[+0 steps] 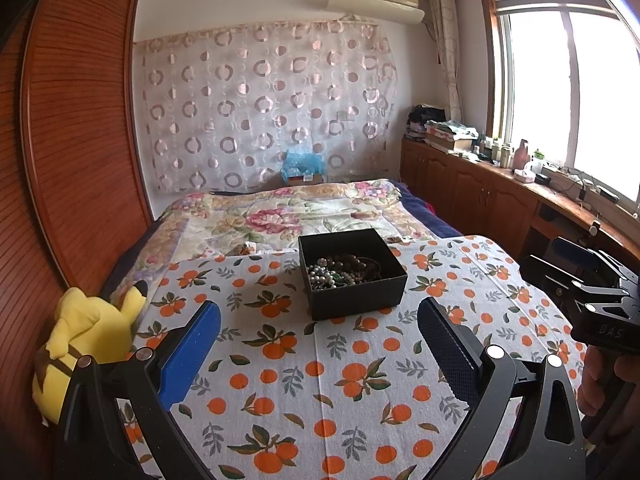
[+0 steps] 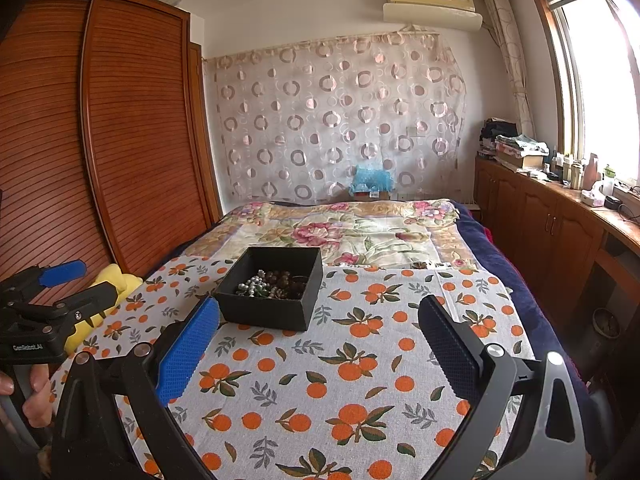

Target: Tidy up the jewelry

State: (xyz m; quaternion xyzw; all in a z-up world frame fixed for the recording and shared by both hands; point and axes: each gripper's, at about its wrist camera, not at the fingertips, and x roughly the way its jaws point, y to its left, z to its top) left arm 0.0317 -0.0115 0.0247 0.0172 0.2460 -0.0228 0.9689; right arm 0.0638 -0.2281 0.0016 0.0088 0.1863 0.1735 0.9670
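A black open box (image 1: 352,276) sits on an orange-print cloth (image 1: 320,380) on the bed; it also shows in the right wrist view (image 2: 272,292). Inside lies a tangle of jewelry (image 1: 340,272): pearl beads, dark brown beads and a bit of green, seen too in the right wrist view (image 2: 272,284). My left gripper (image 1: 318,316) is open and empty, just short of the box. My right gripper (image 2: 318,316) is open and empty, nearer than the box and to its right. Each gripper shows in the other's view: the right (image 1: 592,296), the left (image 2: 60,292).
A yellow plush toy (image 1: 84,340) lies at the cloth's left edge against a wooden wardrobe (image 1: 72,140). A floral quilt (image 1: 288,216) covers the far bed. Low wooden cabinets (image 1: 480,188) with clutter run along the right under the window.
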